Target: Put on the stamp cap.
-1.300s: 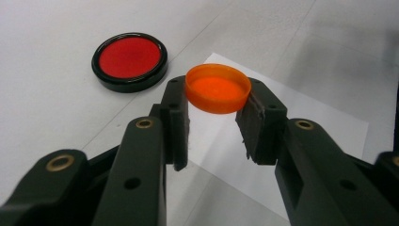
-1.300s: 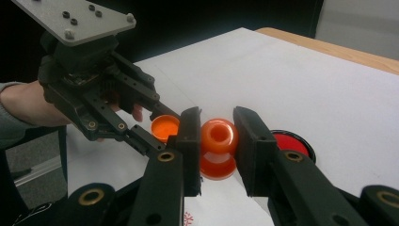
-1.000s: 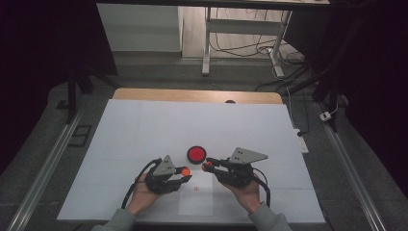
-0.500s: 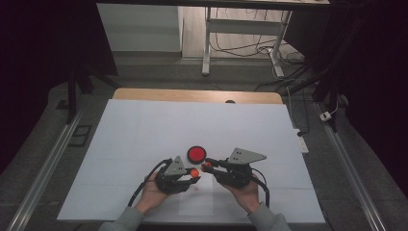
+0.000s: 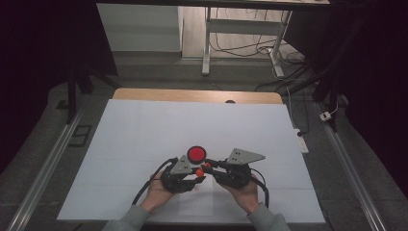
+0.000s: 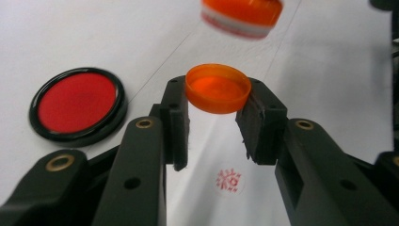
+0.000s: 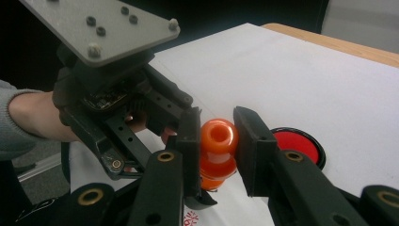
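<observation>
Two grippers meet near the front middle of the table (image 5: 144, 120), each held in one of the person's hands. The left gripper (image 6: 214, 101) has its jaws closed partway on an orange cap (image 6: 218, 87), which sits open side up between the pads, gripped at its rim. In the high view this left gripper (image 5: 196, 174) lies just left of centre, with the cap (image 5: 199, 172) showing as a small orange dot at its tip.

The right gripper (image 7: 216, 136) has its jaws drawn in on a small orange bottle (image 7: 217, 147), clamping it at the neck, with the round open mouth facing the camera. In the left gripper view the bottle (image 6: 242, 16) hangs just above and beyond the cap, blurred, and the two are apart. From above, the right gripper (image 5: 206, 167) points left toward the other, so that the two tips nearly meet; whether they touch cannot be told.

Just beyond the tips lies a red disc (image 5: 196, 154) with a black rim, flat on the white table. It shows left of the jaws in the left gripper view (image 6: 77, 103) and behind the right jaw in the right gripper view (image 7: 299, 143). Below the cap, a small red round sticker (image 6: 229, 181) is on the table surface. Both grey sleeves (image 5: 125, 224) come in from the bottom edge.
</observation>
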